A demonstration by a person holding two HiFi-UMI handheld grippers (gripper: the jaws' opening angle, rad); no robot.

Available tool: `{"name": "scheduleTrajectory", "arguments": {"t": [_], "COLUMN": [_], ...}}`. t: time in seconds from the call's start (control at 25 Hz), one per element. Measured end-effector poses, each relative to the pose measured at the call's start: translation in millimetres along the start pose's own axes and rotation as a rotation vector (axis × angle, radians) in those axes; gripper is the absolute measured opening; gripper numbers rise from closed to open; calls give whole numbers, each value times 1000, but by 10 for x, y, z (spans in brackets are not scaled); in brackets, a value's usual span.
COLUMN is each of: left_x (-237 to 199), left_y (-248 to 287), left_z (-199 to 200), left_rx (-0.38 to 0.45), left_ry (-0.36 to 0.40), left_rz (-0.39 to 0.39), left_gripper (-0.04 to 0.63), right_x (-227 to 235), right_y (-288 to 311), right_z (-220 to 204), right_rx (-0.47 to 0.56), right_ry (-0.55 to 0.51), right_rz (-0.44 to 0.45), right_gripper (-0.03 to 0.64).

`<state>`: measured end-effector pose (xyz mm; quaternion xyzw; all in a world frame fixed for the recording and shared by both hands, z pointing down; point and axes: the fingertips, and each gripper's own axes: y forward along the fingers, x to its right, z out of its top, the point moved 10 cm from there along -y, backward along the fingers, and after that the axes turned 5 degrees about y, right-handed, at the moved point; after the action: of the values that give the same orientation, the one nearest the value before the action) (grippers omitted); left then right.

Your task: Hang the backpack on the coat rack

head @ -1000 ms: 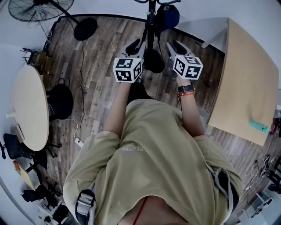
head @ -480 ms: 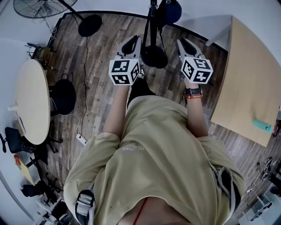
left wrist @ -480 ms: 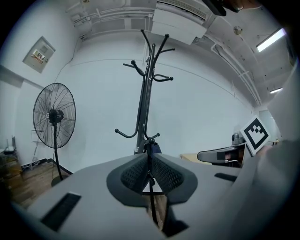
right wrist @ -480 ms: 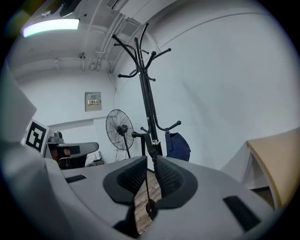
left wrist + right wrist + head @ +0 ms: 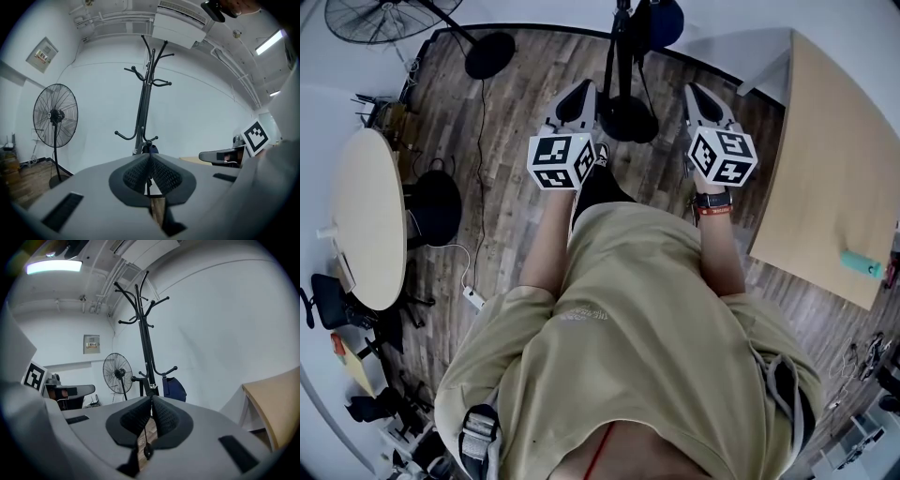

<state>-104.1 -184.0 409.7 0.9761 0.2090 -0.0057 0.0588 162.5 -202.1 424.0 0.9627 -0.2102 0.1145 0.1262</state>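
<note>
A dark blue backpack hangs from a low hook of the black coat rack, whose round base stands on the wood floor. The right gripper view shows the backpack beside the rack's pole. In the left gripper view only a sliver of it peeks out behind the rack. My left gripper is shut and holds nothing, left of the base. My right gripper is right of the base. Its jaws are closing, pads together with nothing between them. Neither touches the backpack.
A standing fan and its round base are at the far left. A round table is at the left. A wooden desk with a teal object is at the right. A cable runs across the floor.
Both grippers have drawn back from the rack and spread apart. The right gripper's jaws, open a second ago, have come together. The backpack stays on its hook.
</note>
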Motion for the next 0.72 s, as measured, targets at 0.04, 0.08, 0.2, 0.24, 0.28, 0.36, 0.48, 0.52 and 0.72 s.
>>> {"name": "scheduleTrajectory", "arguments": {"t": [0.04, 0.08, 0.2, 0.24, 0.28, 0.36, 0.48, 0.52, 0.72], "left_x": [1, 3, -5, -14, -25, -43, -76, -93, -154], "left_y": [-9, -16, 6, 26, 47, 81, 122, 145, 278], "left_z": [0, -3, -18, -26, -34, -52, -84, -98, -198], "left_rx": [3, 3, -6, -11, -15, -26, -46, -52, -64], "left_ry": [-10, -17, -4, 3, 9, 19, 16, 9, -51], "left_rz": [1, 1, 3, 2, 2, 3, -9, -21, -87], "left_gripper": [25, 25, 25, 25, 25, 25, 25, 25, 25], "right_x": [-8, -17, -40, -46, -52, -68, -100, -106, -67], "right_y": [-14, -25, -7, 17, 44, 88, 141, 169, 334], "right_z": [10, 20, 36, 33, 27, 10, -6, -9, -52], "right_rx": [9, 17, 22, 20, 17, 13, 5, 2, -11], "right_ry": [-8, -17, -30, -30, -28, -23, -19, -17, 2], "right_rz": [-3, -6, -10, -8, -4, 7, 17, 19, 25], "right_gripper": [23, 20, 17, 17, 17, 16, 17, 17, 15]}}
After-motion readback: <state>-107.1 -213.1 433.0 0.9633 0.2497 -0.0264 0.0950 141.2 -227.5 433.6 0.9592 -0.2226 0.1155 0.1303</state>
